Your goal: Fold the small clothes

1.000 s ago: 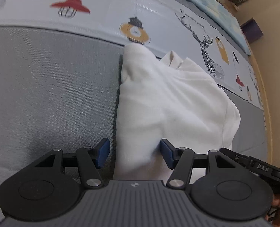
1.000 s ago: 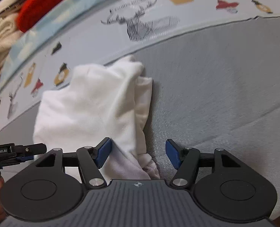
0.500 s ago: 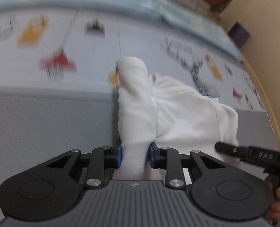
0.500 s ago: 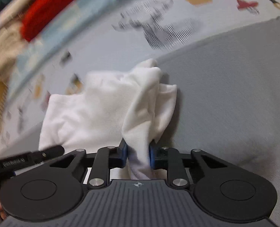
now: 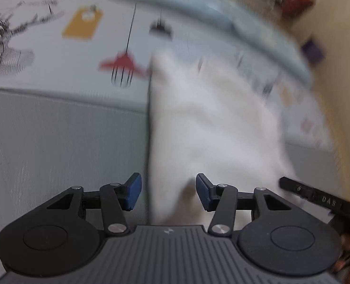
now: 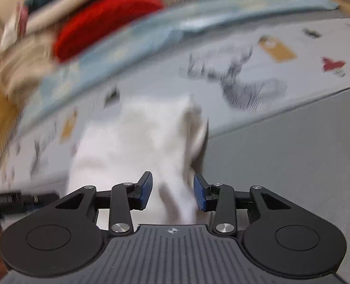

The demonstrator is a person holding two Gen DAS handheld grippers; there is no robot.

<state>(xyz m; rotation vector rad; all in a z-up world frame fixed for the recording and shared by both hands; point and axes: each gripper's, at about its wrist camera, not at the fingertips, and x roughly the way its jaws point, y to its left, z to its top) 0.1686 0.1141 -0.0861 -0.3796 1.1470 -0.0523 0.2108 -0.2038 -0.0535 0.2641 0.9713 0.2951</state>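
A small white garment (image 5: 213,127) lies folded across the edge of the grey mat and the printed cloth; it also shows in the right wrist view (image 6: 137,146). Both views are motion-blurred. My left gripper (image 5: 168,193) is open, its blue pads (image 5: 133,193) apart on either side of the garment's near left edge. My right gripper (image 6: 172,193) is open too, pads (image 6: 199,194) apart around the garment's near right edge. Cloth still sits between each pair of fingers without being pinched.
A grey mat (image 5: 56,142) covers the near surface; a printed cloth with lamps and deer (image 5: 80,30) lies beyond it. A pile of clothes with a red item (image 6: 104,23) sits at the back. The other gripper's handle (image 5: 321,201) shows at the right.
Both grippers were shut on the garment's edges half a second ago and have now opened, letting the cloth go. Both have swung forward, and the garment has dropped back down.
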